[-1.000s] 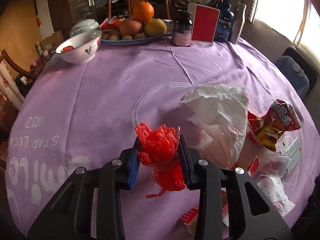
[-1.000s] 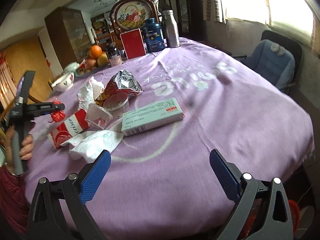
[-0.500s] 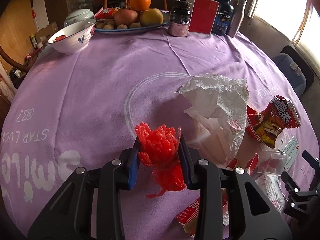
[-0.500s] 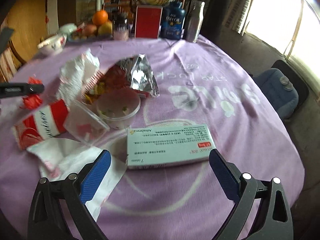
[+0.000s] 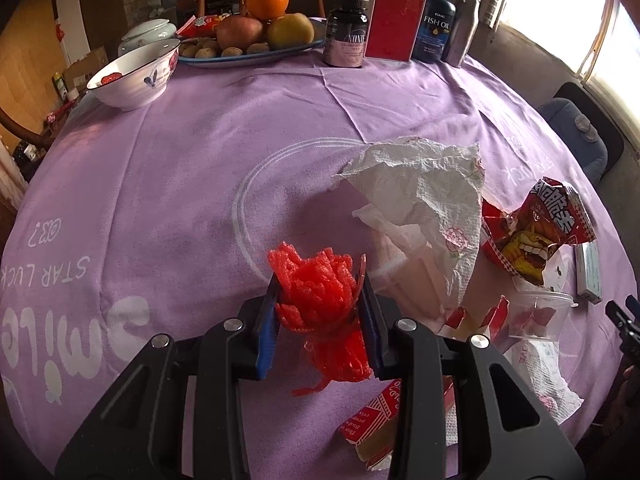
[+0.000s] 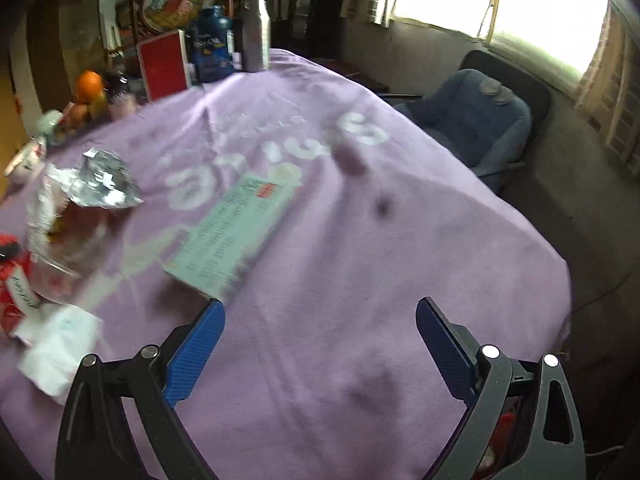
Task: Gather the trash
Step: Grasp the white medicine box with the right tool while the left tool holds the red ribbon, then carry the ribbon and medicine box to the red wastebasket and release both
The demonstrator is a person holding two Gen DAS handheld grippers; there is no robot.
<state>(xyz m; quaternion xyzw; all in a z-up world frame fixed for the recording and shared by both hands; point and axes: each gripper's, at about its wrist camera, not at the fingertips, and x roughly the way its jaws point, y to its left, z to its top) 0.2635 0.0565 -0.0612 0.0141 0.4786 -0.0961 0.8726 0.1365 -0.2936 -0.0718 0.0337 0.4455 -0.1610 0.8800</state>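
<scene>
My left gripper (image 5: 320,292) is shut on a crumpled red foam net (image 5: 316,288), held just above the purple tablecloth (image 5: 168,168). To its right lie a white paper napkin (image 5: 432,196), a red snack bag (image 5: 536,232), a clear plastic cup (image 5: 536,312) and a red-and-white carton (image 5: 376,412). My right gripper (image 6: 320,324) stands wide open over bare cloth, with nothing between its fingers. A pale green medicine box (image 6: 232,232) lies just beyond its left finger. The silver inside of the snack bag (image 6: 104,184) and a white tissue (image 6: 56,344) show blurred at the left.
At the far side stand a white bowl (image 5: 136,72), a fruit plate (image 5: 248,52), dark supplement bottles (image 5: 346,32), a red box (image 5: 394,24) and a metal flask (image 5: 464,24). A blue cushioned chair (image 6: 472,120) sits beyond the table's right edge, under the window.
The right gripper has swung to the right, so the medicine box and the trash pile now lie to its left, and its view is blurred. The left gripper has kept still with the red net.
</scene>
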